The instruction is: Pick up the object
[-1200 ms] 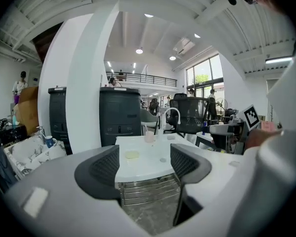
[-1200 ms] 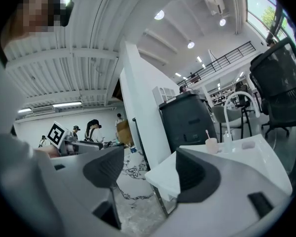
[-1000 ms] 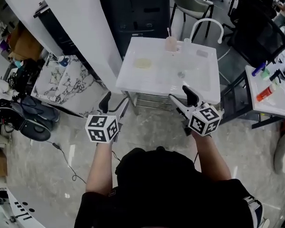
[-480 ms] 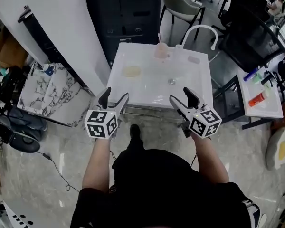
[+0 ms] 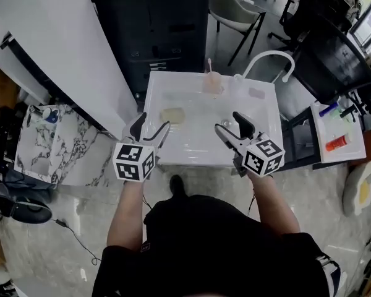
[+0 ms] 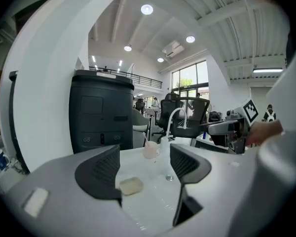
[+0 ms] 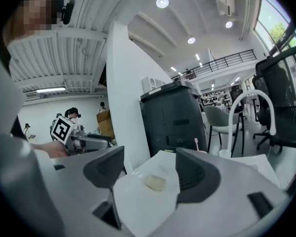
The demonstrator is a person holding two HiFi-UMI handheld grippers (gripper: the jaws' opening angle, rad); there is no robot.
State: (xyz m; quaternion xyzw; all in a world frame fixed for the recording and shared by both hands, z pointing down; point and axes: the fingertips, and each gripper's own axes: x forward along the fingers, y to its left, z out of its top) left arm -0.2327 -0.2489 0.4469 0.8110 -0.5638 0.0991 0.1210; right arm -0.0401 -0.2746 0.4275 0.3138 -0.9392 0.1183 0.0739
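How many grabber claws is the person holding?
2. The left gripper is over the near left edge of the sink. The right gripper is over its near right part. Both are open with nothing between their jaws.

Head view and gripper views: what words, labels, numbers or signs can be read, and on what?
No readable text anywhere.
Cubes on the left gripper and right gripper: black-and-white squares only, no letters.
The orange bottle on the side table: any label too small to read.
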